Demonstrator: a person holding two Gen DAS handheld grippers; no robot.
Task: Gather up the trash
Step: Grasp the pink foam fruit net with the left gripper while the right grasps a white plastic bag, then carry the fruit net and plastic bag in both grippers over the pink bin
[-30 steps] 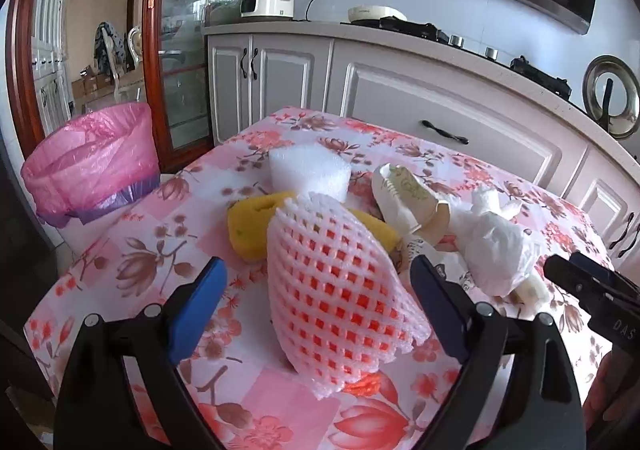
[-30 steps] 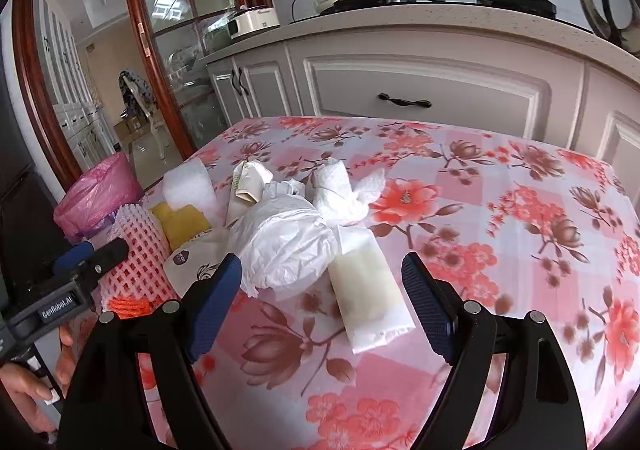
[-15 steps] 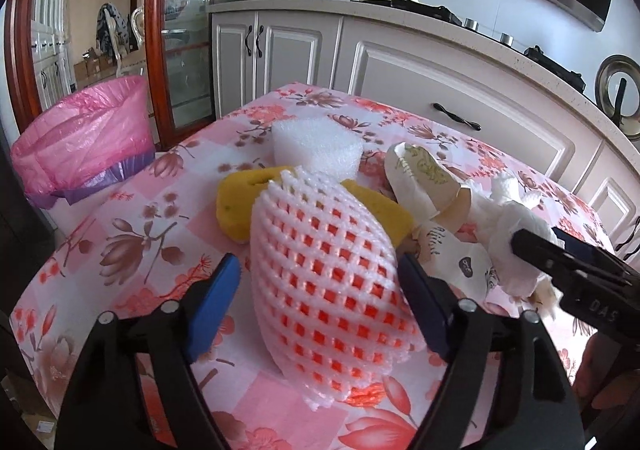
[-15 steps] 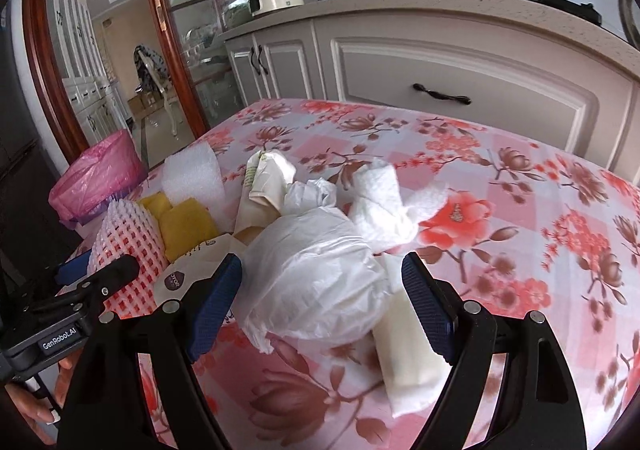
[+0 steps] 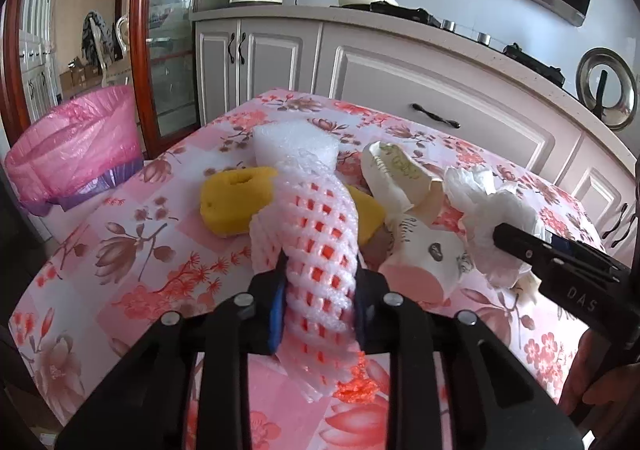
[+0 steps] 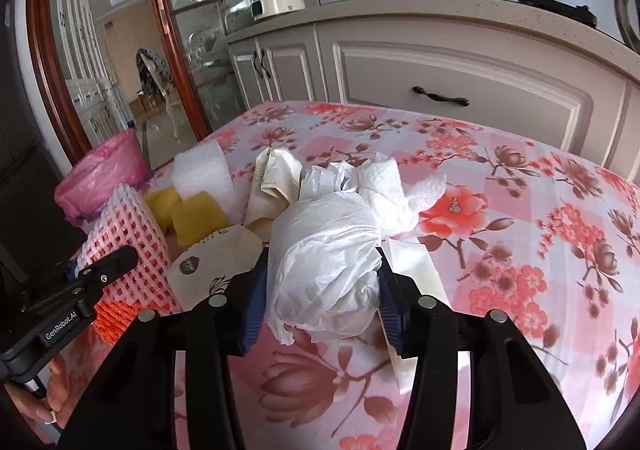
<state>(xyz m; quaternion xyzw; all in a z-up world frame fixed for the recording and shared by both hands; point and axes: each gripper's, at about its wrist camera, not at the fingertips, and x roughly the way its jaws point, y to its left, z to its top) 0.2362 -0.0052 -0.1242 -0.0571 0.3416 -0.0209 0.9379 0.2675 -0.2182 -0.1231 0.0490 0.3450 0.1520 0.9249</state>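
Note:
A white foam fruit net (image 5: 316,234) lies on the floral table, and my left gripper (image 5: 320,302) is closing on it, its blue pads squeezing the net's sides. In the right wrist view a crumpled white plastic bag (image 6: 324,250) sits between the closing jaws of my right gripper (image 6: 322,302), pinched by both pads. The net (image 6: 128,234) and the left gripper (image 6: 92,274) show at the left of that view. The bag (image 5: 496,221) and the right gripper's finger (image 5: 532,250) show at the right of the left wrist view.
Around them lie a yellow sponge (image 5: 236,201), a white foam block (image 5: 296,141), folded paper bags (image 5: 396,177), crumpled tissue (image 6: 384,185) and a cream packet (image 6: 416,266). A bin with a pink liner (image 5: 76,145) stands left of the table. White cabinets (image 6: 460,77) run behind.
Both grippers went from wide open to closed: the left squeezed the foam net narrow, the right pinched the white plastic bag. Neither hand shifted much.

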